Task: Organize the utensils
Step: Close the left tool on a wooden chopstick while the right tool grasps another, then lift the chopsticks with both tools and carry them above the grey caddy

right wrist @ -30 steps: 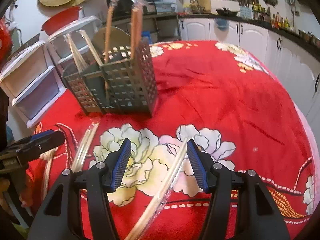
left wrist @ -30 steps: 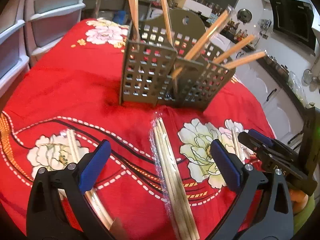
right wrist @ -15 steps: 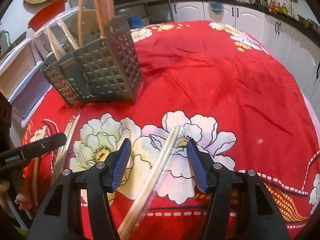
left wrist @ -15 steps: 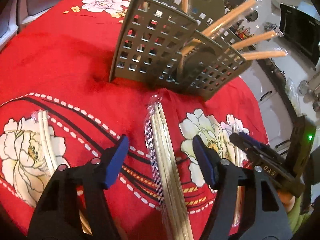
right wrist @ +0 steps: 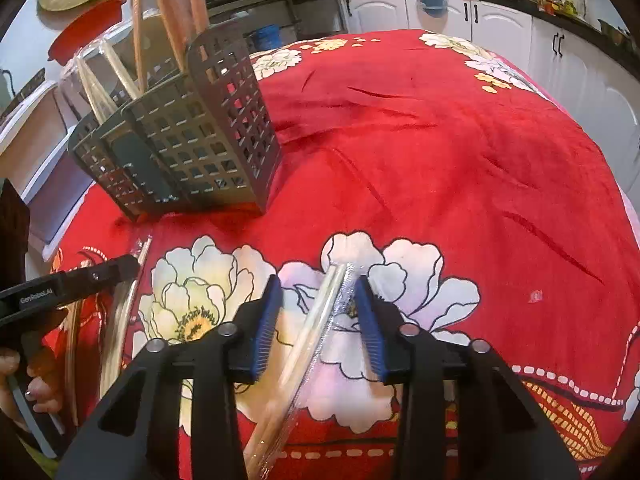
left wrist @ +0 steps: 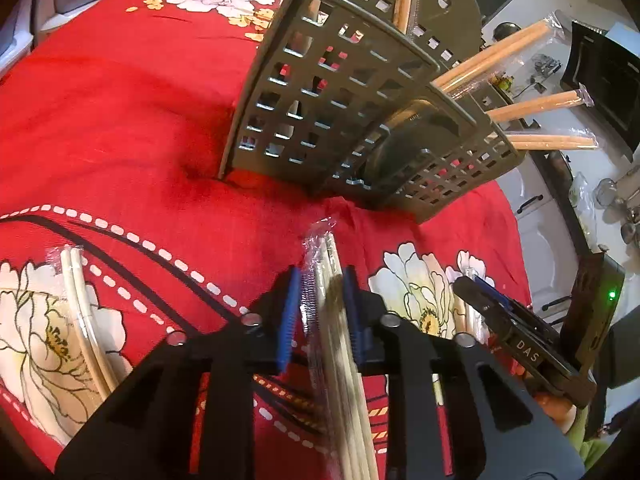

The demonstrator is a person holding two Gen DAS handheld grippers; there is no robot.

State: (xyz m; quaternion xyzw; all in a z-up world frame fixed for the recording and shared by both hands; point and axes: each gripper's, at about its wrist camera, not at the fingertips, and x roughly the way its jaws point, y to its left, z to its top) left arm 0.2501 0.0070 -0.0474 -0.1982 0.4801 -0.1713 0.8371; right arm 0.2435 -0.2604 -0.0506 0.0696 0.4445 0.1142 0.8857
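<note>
Wrapped chopsticks (left wrist: 334,280), lower ends cut off (blurred)

Utensil caddy (left wrist: 340,120) stands upper centre on tablecloth (left wrist: 120,140); wrapped chopsticks (left wrist: 332,280) lie below it.

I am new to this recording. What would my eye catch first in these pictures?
First the red flowered cloth covering the table. Then the grey basket standing on it, with wrapped chopsticks sticking out. Near the cameras, each gripper straddles a wrapped pair lying on the cloth: left gripper, right gripper.
</note>
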